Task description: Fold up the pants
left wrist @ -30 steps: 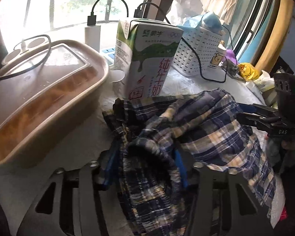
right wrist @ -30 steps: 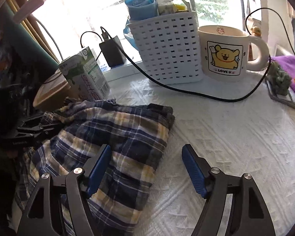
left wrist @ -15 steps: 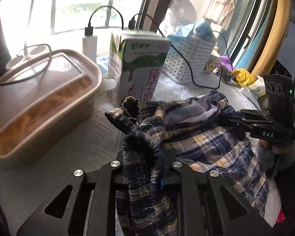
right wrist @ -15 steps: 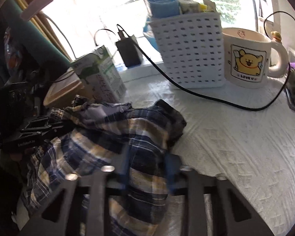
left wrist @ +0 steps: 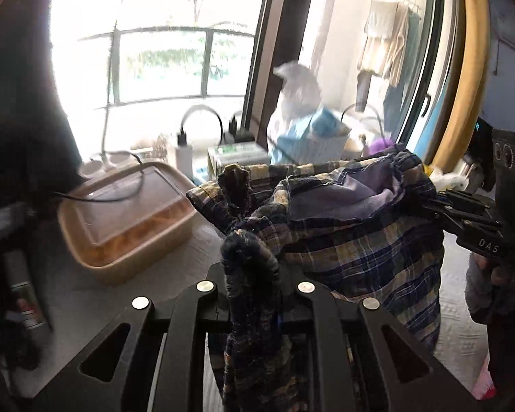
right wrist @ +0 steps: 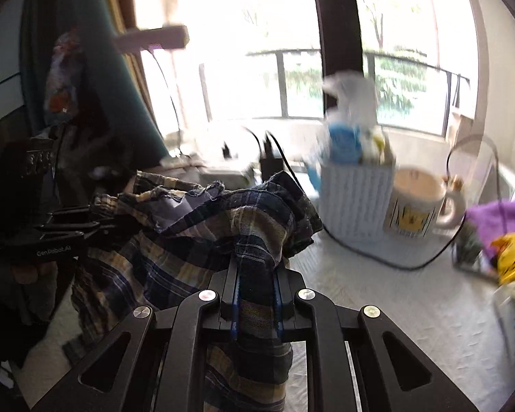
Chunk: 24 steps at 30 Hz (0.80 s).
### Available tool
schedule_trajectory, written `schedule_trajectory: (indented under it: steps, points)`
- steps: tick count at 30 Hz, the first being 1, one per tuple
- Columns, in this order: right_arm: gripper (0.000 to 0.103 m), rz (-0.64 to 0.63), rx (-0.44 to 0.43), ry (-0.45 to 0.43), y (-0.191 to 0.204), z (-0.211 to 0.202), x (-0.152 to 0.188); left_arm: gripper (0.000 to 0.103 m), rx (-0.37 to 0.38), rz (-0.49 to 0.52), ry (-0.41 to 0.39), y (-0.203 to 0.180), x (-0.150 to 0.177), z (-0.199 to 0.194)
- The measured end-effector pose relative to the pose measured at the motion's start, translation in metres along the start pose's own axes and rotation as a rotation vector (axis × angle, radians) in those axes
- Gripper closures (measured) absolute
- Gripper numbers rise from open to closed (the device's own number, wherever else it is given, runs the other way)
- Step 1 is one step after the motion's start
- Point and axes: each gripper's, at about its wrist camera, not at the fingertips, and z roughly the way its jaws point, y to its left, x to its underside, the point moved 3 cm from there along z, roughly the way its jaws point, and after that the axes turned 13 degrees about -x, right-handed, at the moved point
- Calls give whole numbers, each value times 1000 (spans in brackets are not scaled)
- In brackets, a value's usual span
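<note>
The blue and yellow plaid pants (left wrist: pixel 353 237) hang bunched in the air between both grippers, above the white table. My left gripper (left wrist: pixel 254 285) is shut on a dark gathered edge of the pants at the bottom middle of the left wrist view. My right gripper (right wrist: pixel 255 295) is shut on another fold of the pants (right wrist: pixel 195 233). Each gripper shows in the other's view: the right one (left wrist: pixel 470 219) at the right edge, the left one (right wrist: pixel 58 230) at the left edge. The lilac inner lining faces up.
A beige lidded container (left wrist: pixel 127 216) with a black cable over it sits left. A white basket (right wrist: pixel 357 202), a bear mug (right wrist: pixel 419 206), a milk carton (left wrist: pixel 237 158), chargers and a purple cloth (right wrist: pixel 498 219) line the window side. The white tablecloth (right wrist: pixel 395 316) lies below.
Both grippers closed on the pants and lifted them off the table. The views now tilt higher, toward the window.
</note>
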Motion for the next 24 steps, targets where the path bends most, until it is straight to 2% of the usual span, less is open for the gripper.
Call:
schedule_trajectory:
  steps: [15, 24]
  points:
    - [89, -200, -21, -192, 124, -102, -33, 89, -65, -53, -268, 16, 1, -139]
    - [89, -320, -63, -300, 201, -146, -48, 89, -159, -57, -398, 35, 8, -221]
